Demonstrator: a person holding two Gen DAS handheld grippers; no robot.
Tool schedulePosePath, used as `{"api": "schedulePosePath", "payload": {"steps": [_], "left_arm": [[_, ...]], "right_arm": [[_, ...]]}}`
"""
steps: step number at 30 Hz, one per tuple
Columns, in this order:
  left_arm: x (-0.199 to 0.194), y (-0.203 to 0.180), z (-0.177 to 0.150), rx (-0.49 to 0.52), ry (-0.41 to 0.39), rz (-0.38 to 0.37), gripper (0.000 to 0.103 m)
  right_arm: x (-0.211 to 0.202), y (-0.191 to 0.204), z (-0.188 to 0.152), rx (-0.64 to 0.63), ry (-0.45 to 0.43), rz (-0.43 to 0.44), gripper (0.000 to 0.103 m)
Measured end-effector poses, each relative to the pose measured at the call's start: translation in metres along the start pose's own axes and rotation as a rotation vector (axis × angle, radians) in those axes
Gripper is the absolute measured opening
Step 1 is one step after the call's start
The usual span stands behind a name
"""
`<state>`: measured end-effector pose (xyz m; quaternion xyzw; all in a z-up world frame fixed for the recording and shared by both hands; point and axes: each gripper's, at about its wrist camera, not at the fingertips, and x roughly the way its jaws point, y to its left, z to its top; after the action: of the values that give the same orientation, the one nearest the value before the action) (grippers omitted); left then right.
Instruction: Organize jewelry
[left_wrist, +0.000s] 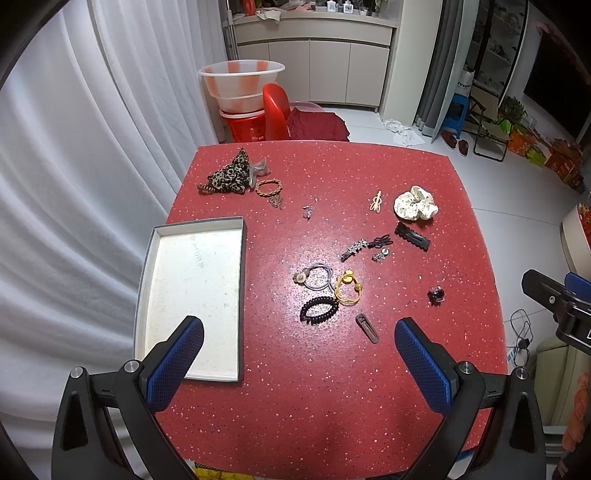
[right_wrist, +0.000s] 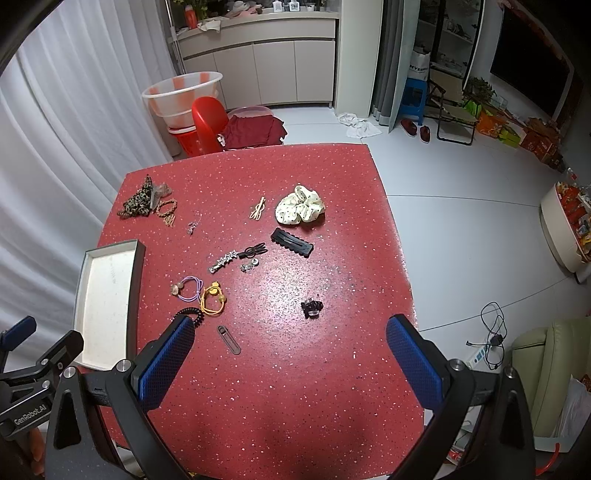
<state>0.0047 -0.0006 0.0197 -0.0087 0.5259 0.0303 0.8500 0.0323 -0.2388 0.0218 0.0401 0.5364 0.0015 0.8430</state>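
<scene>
Both pairs of jaws stand wide apart and empty — the left gripper (left_wrist: 299, 343) hangs over the table's (left_wrist: 406, 369) near edge, the right gripper (right_wrist: 290, 343) likewise. Just ahead of the left, at twelve o'clock, lies the black coil tie (left_wrist: 319, 309); the brown clip (left_wrist: 367, 328) sits at one. The tray (left_wrist: 192, 295), at ten, is bare. Best to start with the nearest piece — come straight down and pinch across the coil.

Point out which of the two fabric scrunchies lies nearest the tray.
The leopard-print scrunchie, at the table's far left corner just beyond the tray. The cream dotted scrunchie lies far across the table, toward its right edge.
</scene>
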Motion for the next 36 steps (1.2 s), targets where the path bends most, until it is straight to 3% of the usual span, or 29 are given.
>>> {"api": "schedulePosePath", "payload": {"steps": [36], "left_arm": [[0.013,0.0,-0.002,0.003,0.041,0.008,0.103]], "right_arm": [[0.013,-0.002,-0.002,-0.003,0.03,0.007,0.103]]}}
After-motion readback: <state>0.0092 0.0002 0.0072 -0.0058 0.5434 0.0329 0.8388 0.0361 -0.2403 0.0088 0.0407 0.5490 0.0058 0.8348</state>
